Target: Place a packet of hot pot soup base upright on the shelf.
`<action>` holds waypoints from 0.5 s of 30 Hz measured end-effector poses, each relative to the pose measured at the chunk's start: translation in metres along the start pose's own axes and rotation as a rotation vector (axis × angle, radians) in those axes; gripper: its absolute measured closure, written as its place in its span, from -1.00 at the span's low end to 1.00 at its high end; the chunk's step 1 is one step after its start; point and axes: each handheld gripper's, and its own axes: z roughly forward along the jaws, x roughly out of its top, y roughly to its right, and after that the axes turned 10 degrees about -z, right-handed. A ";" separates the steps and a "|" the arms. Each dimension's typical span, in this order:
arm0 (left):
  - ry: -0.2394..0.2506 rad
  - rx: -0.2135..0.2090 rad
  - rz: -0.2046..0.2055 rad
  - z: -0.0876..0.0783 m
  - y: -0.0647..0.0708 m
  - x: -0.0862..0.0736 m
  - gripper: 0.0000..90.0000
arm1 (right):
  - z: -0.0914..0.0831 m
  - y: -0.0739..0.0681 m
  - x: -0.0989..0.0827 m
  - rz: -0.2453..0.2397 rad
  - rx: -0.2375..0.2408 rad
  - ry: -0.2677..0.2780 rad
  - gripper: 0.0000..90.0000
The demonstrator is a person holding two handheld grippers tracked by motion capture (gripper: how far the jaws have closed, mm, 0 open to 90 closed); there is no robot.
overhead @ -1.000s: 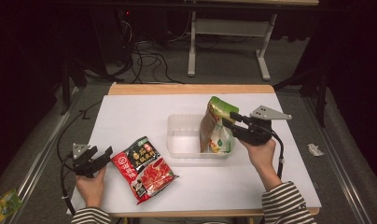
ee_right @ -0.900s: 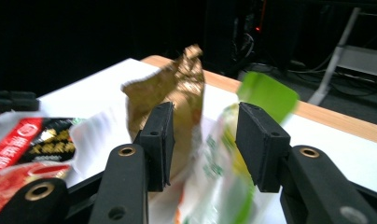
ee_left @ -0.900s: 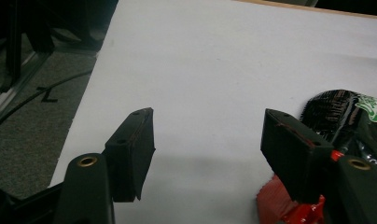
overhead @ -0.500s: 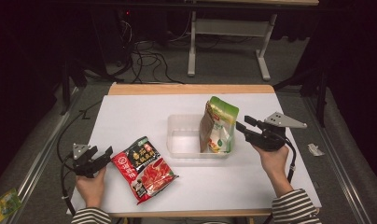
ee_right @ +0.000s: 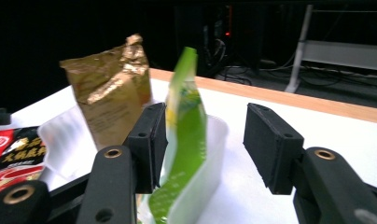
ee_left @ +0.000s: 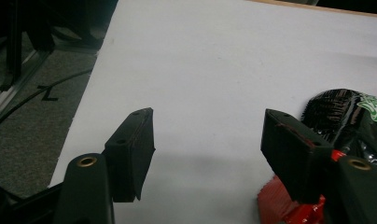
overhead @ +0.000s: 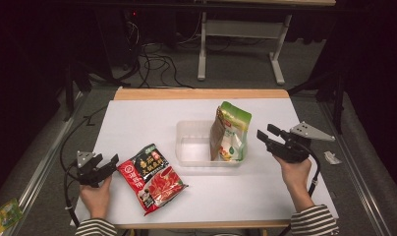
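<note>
A clear plastic bin (overhead: 194, 156) stands at the middle of the white table. A green pouch (overhead: 236, 129) and a gold-brown pouch (overhead: 217, 132) stand upright in its right end. My right gripper (overhead: 265, 133) hovers just right of the bin. It is open, its jaws have just been opening, and nothing is between them. In the right gripper view the green pouch (ee_right: 184, 140) and gold pouch (ee_right: 112, 102) stand ahead of the right gripper (ee_right: 210, 140). My left gripper (overhead: 105, 161) rests open beside a red-black packet (overhead: 152, 177). In the left gripper view this gripper (ee_left: 210, 154) has the packet (ee_left: 345, 112) by its right jaw.
The table's wooden far edge (overhead: 201, 93) borders a floor with cables and a metal stand (overhead: 236, 34). A yellow-green packet (overhead: 2, 216) lies on the floor at the lower left. A white scrap (overhead: 331, 157) lies off the table's right side.
The right gripper has let go of the green pouch's top, opened wider and drawn back to the right. The pouch stays standing in the bin. The left gripper has not moved.
</note>
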 end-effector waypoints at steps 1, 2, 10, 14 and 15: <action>0.000 -0.001 0.002 0.000 0.000 0.000 -0.22 | -0.002 0.002 -0.002 0.006 -0.010 0.003 0.04; -0.001 -0.001 0.002 0.000 0.000 0.000 -0.22 | -0.006 0.004 -0.006 0.018 -0.039 0.005 0.01; 0.000 0.004 -0.001 0.000 0.000 0.000 -0.21 | -0.011 0.011 -0.021 0.016 -0.074 -0.014 0.04; -0.008 0.003 -0.004 0.001 0.000 0.000 -0.20 | -0.014 0.015 -0.029 0.017 -0.071 -0.016 0.04; -0.008 0.002 -0.007 0.001 -0.001 0.001 -0.20 | -0.017 0.015 -0.033 0.008 -0.081 -0.015 0.06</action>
